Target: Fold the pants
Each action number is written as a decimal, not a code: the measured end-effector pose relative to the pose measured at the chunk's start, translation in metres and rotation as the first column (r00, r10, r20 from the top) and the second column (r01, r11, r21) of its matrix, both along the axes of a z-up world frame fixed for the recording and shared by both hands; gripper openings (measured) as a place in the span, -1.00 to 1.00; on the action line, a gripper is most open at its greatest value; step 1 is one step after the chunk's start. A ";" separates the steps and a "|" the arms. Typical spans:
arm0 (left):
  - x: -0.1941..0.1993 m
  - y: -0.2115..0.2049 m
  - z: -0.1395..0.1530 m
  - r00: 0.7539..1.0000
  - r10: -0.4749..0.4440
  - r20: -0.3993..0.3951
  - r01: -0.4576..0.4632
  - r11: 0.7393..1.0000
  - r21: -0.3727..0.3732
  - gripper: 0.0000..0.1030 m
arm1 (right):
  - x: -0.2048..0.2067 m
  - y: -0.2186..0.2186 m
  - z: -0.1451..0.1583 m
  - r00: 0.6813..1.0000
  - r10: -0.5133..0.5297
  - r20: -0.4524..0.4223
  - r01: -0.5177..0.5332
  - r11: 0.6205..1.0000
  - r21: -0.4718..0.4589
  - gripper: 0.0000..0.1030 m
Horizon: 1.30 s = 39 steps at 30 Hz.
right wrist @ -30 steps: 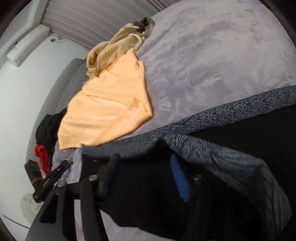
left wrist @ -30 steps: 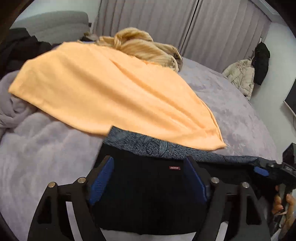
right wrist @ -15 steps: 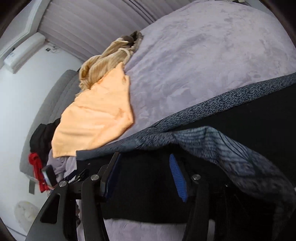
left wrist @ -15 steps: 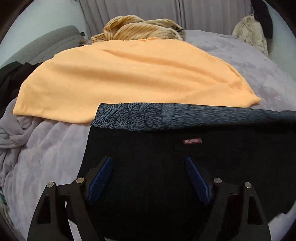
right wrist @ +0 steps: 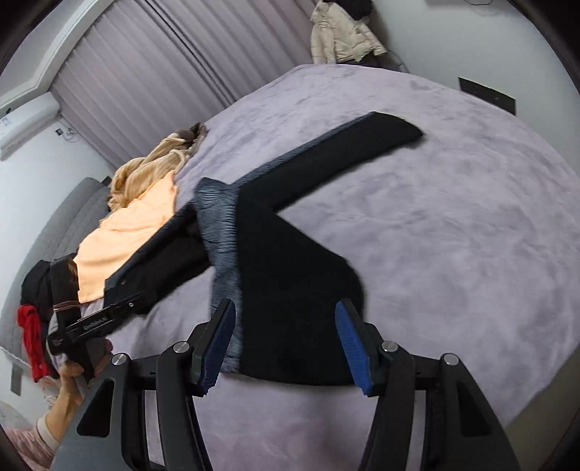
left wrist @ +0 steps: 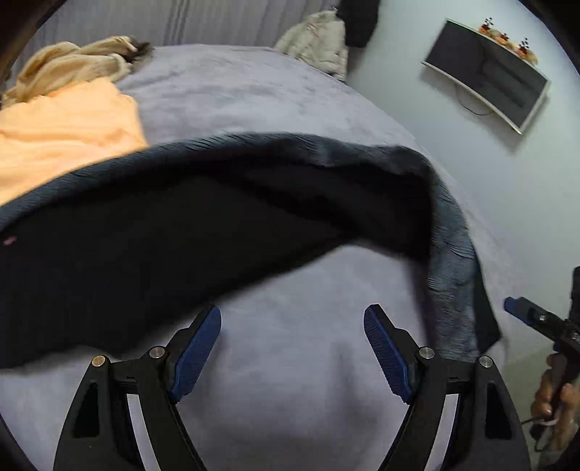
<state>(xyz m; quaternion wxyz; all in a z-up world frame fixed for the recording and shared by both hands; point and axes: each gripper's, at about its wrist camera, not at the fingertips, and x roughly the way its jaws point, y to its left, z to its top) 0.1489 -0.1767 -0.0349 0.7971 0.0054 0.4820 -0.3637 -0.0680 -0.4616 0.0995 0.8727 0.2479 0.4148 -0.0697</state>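
Observation:
The black pants [left wrist: 152, 235] with a grey patterned side stripe lie across the purple bed cover [left wrist: 282, 391]. In the right wrist view the pants [right wrist: 290, 275] are bent in a V, with one leg reaching far right. My left gripper [left wrist: 291, 347] is open and empty, just short of the pants' near edge. My right gripper [right wrist: 286, 344] is open, its fingers either side of the pants' near end, not closed on it. Each gripper shows in the other's view: the right one [left wrist: 525, 315] and the left one [right wrist: 94, 322].
An orange cloth [left wrist: 61, 134] and a yellow striped garment [left wrist: 72, 69] lie at the far left of the bed. A cream jacket [right wrist: 344, 32] hangs by the curtains. A TV [left wrist: 485, 87] is on the wall. Red and black clothes [right wrist: 32, 319] are piled at the left.
Both grippers have pulled back and let go of the pants. The left view swung right, off the fabric and onto bare bed cover. The pants now lie bent on the bed.

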 end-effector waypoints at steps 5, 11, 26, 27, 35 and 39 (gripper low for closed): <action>-0.025 -0.064 -0.020 0.973 -0.168 -0.162 0.151 0.982 -0.109 0.60 | -0.019 -0.055 -0.043 1.000 -0.002 -0.010 0.004 0.970 0.242 0.20; -0.040 -0.113 -0.021 0.938 -0.287 -0.196 0.256 0.952 -0.166 0.60 | -0.006 -0.068 -0.065 0.989 0.111 0.100 -0.146 0.868 0.475 -0.19; -0.007 -0.198 0.073 0.957 -0.290 -0.011 0.282 0.937 -0.206 0.60 | 0.056 -0.101 -0.045 0.938 0.026 0.346 -0.273 0.674 0.687 -0.57; 0.004 -0.215 0.080 0.960 -0.279 0.006 0.275 0.942 -0.192 0.60 | 0.067 -0.111 -0.040 0.932 -0.008 0.361 -0.261 0.676 0.689 -0.57; 0.084 -0.241 0.129 0.986 -0.080 0.144 0.093 0.992 -0.085 0.60 | 0.140 -0.181 -0.037 0.925 -0.280 0.257 0.045 0.752 0.658 -0.03; 0.100 -0.177 0.131 0.982 -0.017 0.189 0.030 0.997 -0.071 0.60 | 0.143 -0.179 -0.016 0.926 -0.260 0.275 0.071 0.832 0.551 0.19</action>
